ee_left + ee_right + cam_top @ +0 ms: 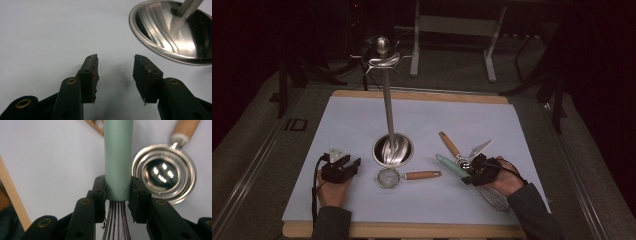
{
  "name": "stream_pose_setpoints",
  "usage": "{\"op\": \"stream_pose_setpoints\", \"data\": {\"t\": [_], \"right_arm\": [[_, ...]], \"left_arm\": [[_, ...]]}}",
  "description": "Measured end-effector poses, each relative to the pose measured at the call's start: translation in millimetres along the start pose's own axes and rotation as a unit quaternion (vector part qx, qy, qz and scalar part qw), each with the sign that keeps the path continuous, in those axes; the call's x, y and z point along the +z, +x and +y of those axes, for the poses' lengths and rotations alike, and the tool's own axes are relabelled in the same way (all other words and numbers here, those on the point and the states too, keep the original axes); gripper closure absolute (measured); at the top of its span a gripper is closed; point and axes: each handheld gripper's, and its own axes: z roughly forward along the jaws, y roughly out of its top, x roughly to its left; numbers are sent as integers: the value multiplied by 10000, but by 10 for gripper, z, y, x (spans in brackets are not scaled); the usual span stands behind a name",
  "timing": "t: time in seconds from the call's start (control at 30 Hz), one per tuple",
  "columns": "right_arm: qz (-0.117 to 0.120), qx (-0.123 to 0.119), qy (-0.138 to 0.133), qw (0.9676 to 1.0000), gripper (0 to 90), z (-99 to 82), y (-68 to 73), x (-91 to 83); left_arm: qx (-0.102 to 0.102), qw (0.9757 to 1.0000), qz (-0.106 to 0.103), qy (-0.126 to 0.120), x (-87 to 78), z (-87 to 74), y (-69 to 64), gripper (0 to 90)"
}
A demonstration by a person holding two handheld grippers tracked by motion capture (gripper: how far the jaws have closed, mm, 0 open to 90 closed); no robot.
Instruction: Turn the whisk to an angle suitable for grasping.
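Note:
A whisk with a mint-green handle (448,164) lies at the right of the white sheet, its wires (495,198) under the person's right hand. My right gripper (472,172) is shut on that handle (118,157) just above the wires (117,222), both pads pressing its sides. At the left, my left gripper (349,162) rests low over the sheet, open (115,67) with nothing between its pads. A steel utensil stand (388,105) rises from a round dish base (393,150) in the middle; that base (175,32) lies up and right of the left jaws.
A small strainer (388,177) with a wooden handle lies in front of the stand base. A wooden-handled steel spoon (451,145) lies beside the whisk, its round bowl (163,173) right of the green handle. The white sheet (352,120) covers a wooden board (412,231).

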Motion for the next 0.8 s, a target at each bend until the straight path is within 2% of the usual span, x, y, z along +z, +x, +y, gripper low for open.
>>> {"op": "stream_pose_setpoints", "data": {"t": [0.23,0.37,0.57,0.67,0.8], "right_arm": [[38,18,-520,9986,695,88,86,-95],[16,-62,-866,9962,695,137,155,-153],[24,-154,-1194,9927,695,213,244,-240],[-90,-162,-1438,9894,696,248,293,-290],[-222,-116,-1930,9809,697,314,340,-389]], "left_arm": [[3,10000,10,-2,0,0,-2,555],[-9,10000,10,-22,-2,-2,-1,555],[-12,10000,12,-21,-1,-1,0,555],[-6,10000,16,-19,-1,-1,-1,555],[-13,10000,20,-20,-1,-1,0,555]]}}
